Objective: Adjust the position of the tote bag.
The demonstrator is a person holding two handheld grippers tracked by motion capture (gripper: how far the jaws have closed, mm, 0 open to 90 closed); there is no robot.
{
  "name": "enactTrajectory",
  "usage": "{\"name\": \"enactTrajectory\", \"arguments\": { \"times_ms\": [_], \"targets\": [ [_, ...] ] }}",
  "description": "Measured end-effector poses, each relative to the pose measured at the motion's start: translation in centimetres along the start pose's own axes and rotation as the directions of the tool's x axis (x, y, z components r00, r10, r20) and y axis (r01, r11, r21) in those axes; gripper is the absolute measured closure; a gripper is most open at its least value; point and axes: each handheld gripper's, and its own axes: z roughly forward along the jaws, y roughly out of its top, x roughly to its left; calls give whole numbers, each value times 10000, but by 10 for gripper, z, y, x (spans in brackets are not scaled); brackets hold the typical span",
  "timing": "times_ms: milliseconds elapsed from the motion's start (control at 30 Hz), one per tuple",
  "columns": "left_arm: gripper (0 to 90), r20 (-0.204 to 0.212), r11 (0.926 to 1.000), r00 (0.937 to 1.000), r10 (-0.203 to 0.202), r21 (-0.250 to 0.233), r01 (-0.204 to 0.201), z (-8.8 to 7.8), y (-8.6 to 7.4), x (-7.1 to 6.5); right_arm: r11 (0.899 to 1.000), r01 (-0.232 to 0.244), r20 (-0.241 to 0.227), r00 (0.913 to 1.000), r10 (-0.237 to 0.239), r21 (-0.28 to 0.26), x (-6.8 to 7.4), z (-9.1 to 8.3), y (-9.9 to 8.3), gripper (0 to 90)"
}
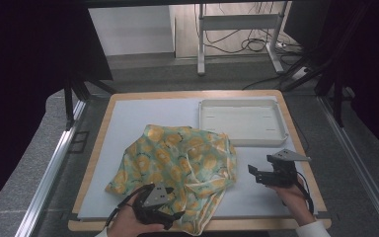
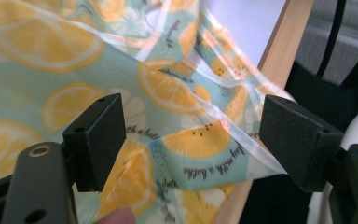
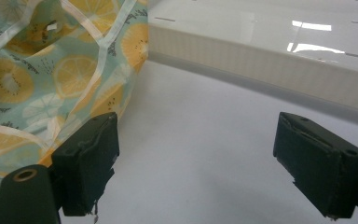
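One lemon-print cloth bag point(image 1: 177, 170), crumpled mid-tabletop point(image 1: 128, 123), long axis running from far-left to near-right. Left gripper point(image 1: 170, 217) open over its near hem; right gripper point(image 1: 257, 175) open, beside it, pointing left.

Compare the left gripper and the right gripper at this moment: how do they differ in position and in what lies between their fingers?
The left gripper sits at the table's near edge over the lemon-print cloth; the right gripper hovers beside the cloth, near the white tray. A fold of cloth lies between the left fingers; bare table surface lies between the right fingers. Both are open.
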Motion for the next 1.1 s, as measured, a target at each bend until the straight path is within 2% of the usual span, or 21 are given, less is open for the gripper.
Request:
{"name": "enactTrajectory", "arguments": {
  "times_ms": [67,100,233,333,400,467,567,600,667,733,800,867,900,967,1033,1100],
  "targets": [
    [235,431,9996,9991,-16,279,4,9,2,2,10000,-27,-9,10000,27,17,-1,0,0,142],
    [235,517,9992,9987,-23,398,2,14,2,3,10000,-27,-9,10000,27,17,-1,0,0,142],
    [261,587,9950,9983,-48,1000,-11,28,1,8,10000,-67,-30,10000,67,24,-2,0,-1,142],
    [269,737,9942,9971,-214,1069,134,32,-2,9,9999,-99,-23,9999,99,43,-3,0,-1,142],
    [267,1052,9936,9940,-314,1111,196,31,-4,11,9999,-112,-23,9999,112,52,-4,0,-2,142],
    [264,1152,9932,9924,-430,1124,300,30,-6,13,9999,-120,-1,9999,120,93,-4,0,-2,142],
    [302,1103,9910,9924,-547,1279,404,32,-8,16,9997,-140,12,9999,140,184,-4,1,-2,142],
    [361,1030,9904,9929,-594,1303,457,33,-9,16,9997,-143,29,9999,142,188,-4,2,-2,141],
    [386,891,9892,9939,-649,1368,523,35,-10,17,9997,-132,32,9999,132,183,-3,2,-2,141],
    [499,807,9896,9937,-780,1272,673,34,-11,19,9998,-117,50,9999,116,181,-3,1,-2,142],
    [579,733,9896,9940,-808,1251,712,34,-11,20,9998,-108,64,9999,107,190,-3,2,-2,142],
    [612,597,9899,9950,-801,1216,724,34,-12,21,9997,-103,57,9999,102,214,-3,2,-2,142],
    [670,541,9904,9956,-768,1195,699,34,-13,21,9997,-92,62,9999,90,229,-3,2,-2,142],
    [690,407,9911,9969,-681,1176,629,33,-13,22,9997,-85,70,9999,83,234,-3,2,-2,142],
    [769,356,9909,9968,-717,1164,671,33,-13,23,9997,-72,94,9999,70,247,-3,2,-3,142],
    [786,355,9909,9966,-740,1153,695,32,-14,23,9997,-86,108,9999,83,247,-3,2,-3,142]
  ]
}}
